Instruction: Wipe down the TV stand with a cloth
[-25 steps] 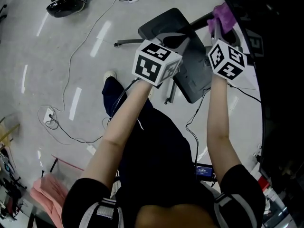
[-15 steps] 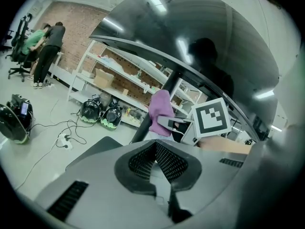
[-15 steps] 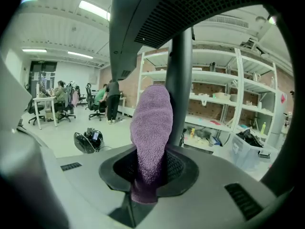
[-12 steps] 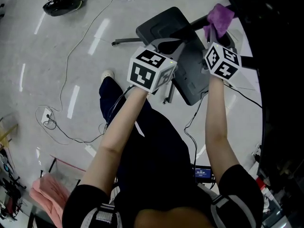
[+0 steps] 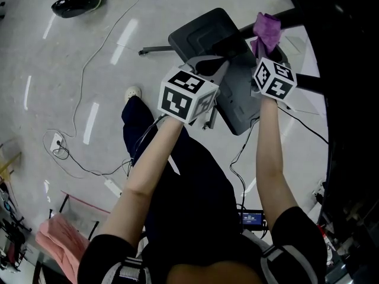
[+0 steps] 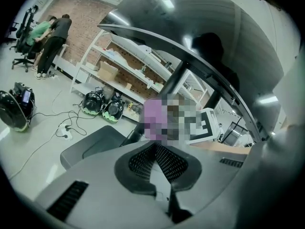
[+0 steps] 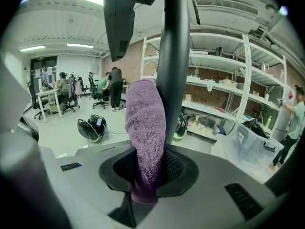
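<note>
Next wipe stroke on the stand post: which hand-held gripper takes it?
Right. The right hand-held gripper is shut on the purple cloth, which is up at the dark stand post. The left hand-held gripper is shut, with nothing in it.

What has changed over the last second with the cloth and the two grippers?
The right gripper slid the purple cloth a little down the stand's pole, toward the base. The left gripper drew back slightly toward the person. Unchanged: right jaws shut on the cloth, left jaws shut and empty.
</note>
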### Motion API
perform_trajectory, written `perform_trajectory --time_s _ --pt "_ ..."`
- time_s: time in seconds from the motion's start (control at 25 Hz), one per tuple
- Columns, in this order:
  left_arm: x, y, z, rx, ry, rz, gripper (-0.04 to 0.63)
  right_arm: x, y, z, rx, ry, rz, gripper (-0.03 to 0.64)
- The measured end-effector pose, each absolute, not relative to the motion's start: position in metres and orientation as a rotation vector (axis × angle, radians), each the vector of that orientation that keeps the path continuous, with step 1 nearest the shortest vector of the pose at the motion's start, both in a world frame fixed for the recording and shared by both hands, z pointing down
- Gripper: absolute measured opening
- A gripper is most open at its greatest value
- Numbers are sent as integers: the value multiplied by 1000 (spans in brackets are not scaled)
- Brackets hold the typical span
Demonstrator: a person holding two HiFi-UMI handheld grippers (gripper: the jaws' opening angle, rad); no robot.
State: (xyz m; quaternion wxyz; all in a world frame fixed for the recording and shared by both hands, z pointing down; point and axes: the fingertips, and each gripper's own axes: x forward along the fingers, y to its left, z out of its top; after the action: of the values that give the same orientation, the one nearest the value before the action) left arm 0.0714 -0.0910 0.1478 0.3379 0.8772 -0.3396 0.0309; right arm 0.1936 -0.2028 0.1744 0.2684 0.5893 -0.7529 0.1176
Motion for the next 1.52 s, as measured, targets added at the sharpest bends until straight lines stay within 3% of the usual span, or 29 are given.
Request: perform_trajectory --time_s 0.8,1.52 --pt "71 -76 165 2245 -867 112 7 210 -183 289 1320 -1858 646 89" --pt "90 -71 124 2318 -847 77 8 229 -165 115 1763 -2081 212 89"
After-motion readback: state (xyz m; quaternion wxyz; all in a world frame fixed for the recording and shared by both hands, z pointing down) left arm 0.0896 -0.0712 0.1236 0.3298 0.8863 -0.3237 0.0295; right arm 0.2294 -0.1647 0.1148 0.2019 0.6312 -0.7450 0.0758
